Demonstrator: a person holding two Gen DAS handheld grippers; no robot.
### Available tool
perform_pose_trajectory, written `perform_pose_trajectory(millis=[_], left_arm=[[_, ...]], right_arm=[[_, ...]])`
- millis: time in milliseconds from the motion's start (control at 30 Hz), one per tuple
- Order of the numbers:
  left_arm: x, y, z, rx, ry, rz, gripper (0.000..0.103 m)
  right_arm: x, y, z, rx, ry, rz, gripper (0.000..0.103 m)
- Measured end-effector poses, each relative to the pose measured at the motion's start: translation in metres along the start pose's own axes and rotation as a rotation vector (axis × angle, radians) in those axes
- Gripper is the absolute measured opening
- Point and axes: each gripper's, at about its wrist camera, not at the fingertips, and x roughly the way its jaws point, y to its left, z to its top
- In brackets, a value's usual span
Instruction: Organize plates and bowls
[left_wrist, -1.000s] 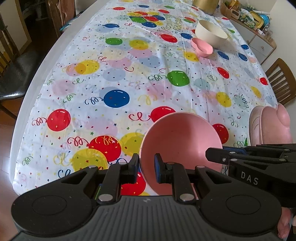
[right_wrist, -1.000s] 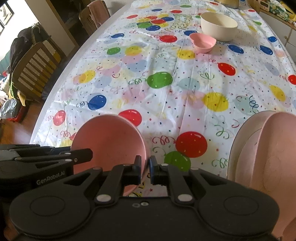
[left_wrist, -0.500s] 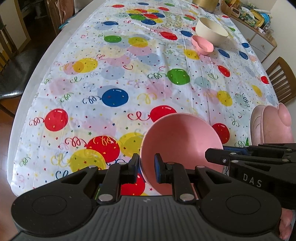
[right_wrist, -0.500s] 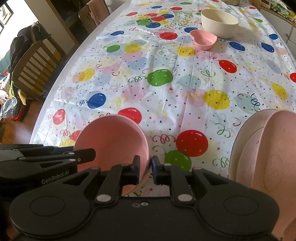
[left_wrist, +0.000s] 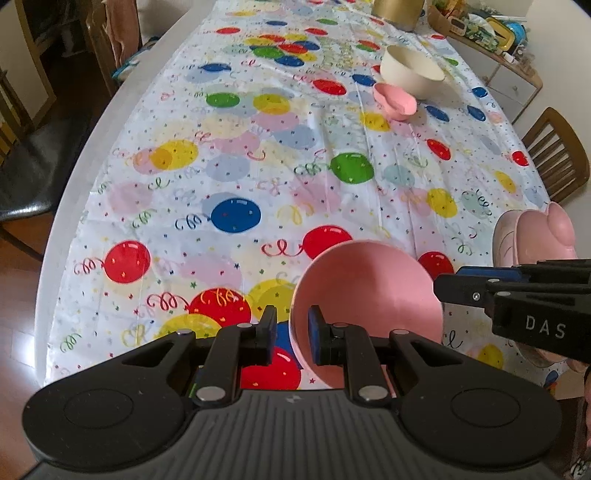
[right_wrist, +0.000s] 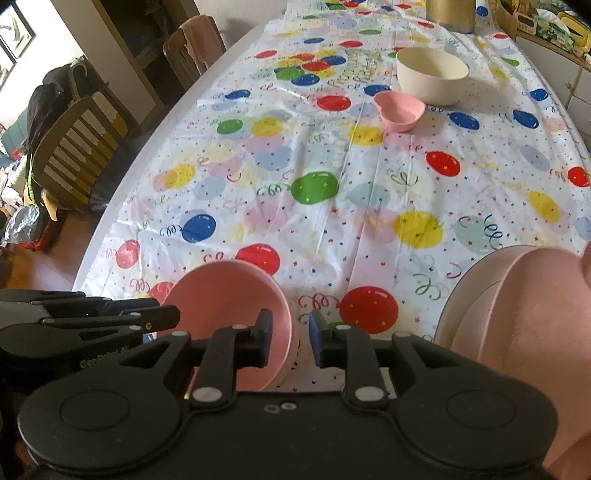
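A pink bowl (left_wrist: 365, 291) sits tilted at the near end of the table, its rim between the jaws of both grippers. My left gripper (left_wrist: 291, 328) straddles the bowl's left rim with its jaws parted and a gap on the outer side. My right gripper (right_wrist: 290, 332) straddles the bowl's (right_wrist: 229, 299) right rim, jaws also parted. A stack of pink plates (right_wrist: 517, 314) stands at the near right, also visible in the left wrist view (left_wrist: 532, 236). A small pink bowl (right_wrist: 399, 110) and a cream bowl (right_wrist: 430, 75) sit far up the table.
The table wears a balloon-print cloth (left_wrist: 258, 166). A gold container (right_wrist: 448, 14) stands at the far end. Wooden chairs stand along the left side (right_wrist: 74, 147) and at the right (left_wrist: 557, 155). A sideboard with clutter (left_wrist: 491, 33) is at the far right.
Both grippers' jaws have widened on the pink bowl's rim, most clearly in the last half second. The bowl has settled slightly; both grippers stay at the near table edge.
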Motion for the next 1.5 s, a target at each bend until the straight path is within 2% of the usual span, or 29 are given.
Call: perform_pose_trajectory(millis=[200,367,467,767,933,1000,1067,1133,1167,1300,1433,1500], left_arm=[[-0.019,-0.007,0.011,0.024,-0.059,-0.011,0.017],[-0.033,-0.014,0.028,0.046,-0.122,-0.032,0.017],[-0.039,-0.020,0.041,0.053,-0.163,-0.045,0.017],[-0.043,-0.041,0.088,0.072,-0.235,-0.052,0.017],[-0.040,-0.057,0.113,0.089,-0.269,-0.074,0.018],[-0.038,-0.063,0.122,0.093,-0.279,-0.083,0.024],[-0.036,-0.068,0.131,0.090,-0.288,-0.092,0.033],[-0.032,-0.073,0.139,0.086,-0.296,-0.098,0.056],[-0.030,-0.076,0.143,0.082,-0.304,-0.095,0.060],[-0.020,-0.088,0.161,0.100,-0.313,-0.093,0.063],[-0.008,-0.097,0.183,0.096,-0.333,-0.084,0.076],[-0.002,-0.101,0.193,0.090,-0.339,-0.089,0.077]], right_arm=[[-0.013,-0.004,0.007,-0.007,-0.028,0.000,0.025],[-0.028,-0.012,0.020,-0.005,-0.075,-0.015,0.031],[-0.037,-0.019,0.030,0.002,-0.104,-0.024,0.035],[-0.057,-0.047,0.063,0.020,-0.166,-0.060,0.040],[-0.064,-0.065,0.085,0.037,-0.204,-0.082,0.052],[-0.066,-0.071,0.093,0.042,-0.216,-0.082,0.055],[-0.067,-0.079,0.101,0.048,-0.231,-0.087,0.062],[-0.067,-0.087,0.109,0.054,-0.244,-0.091,0.067],[-0.066,-0.091,0.113,0.057,-0.245,-0.094,0.067],[-0.063,-0.107,0.129,0.065,-0.249,-0.104,0.073],[-0.058,-0.124,0.147,0.065,-0.265,-0.107,0.083],[-0.055,-0.132,0.155,0.067,-0.271,-0.105,0.087]])
